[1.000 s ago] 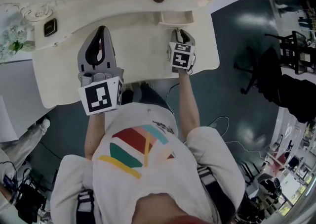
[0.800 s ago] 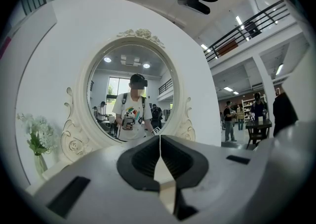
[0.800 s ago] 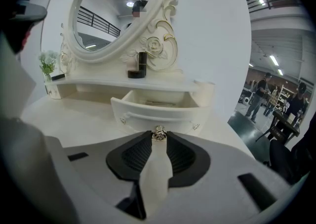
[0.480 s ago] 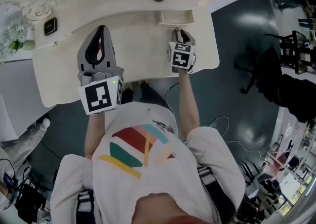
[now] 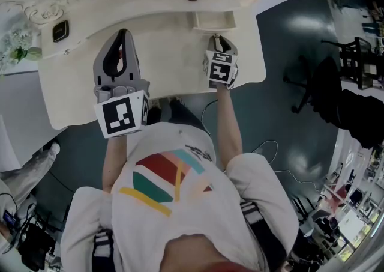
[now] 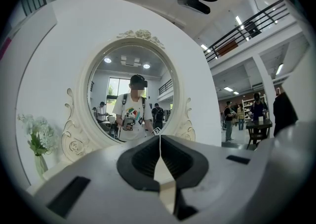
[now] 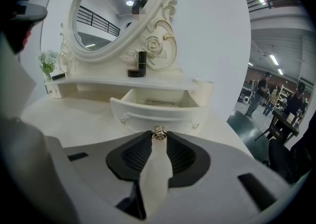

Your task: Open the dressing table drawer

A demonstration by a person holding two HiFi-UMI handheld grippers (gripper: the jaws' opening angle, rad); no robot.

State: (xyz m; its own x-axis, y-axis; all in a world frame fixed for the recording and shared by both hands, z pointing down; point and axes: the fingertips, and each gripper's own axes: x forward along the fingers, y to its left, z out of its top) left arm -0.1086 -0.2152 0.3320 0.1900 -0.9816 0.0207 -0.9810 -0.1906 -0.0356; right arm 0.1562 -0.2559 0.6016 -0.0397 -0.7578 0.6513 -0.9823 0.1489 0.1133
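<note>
- Step: pull stroke judged near complete.
- Drawer (image 7: 157,115): drawn out from under shelf (image 7: 98,82) at bench (image 5: 171,60) far right corner. Interior exposed.
- Right claw (image 7: 158,137): clenched on drawer knob (image 7: 158,132).
- Left claw (image 6: 159,141): closed, empty, over bench left half.
- Next: open right claw, back straight off knob, no sideways load.
- Drawer appearance: cream, curved front, small metal knob.

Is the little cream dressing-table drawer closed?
No, the cream drawer stands pulled out, its inside showing, with the right gripper clamped on its small metal knob.
</note>
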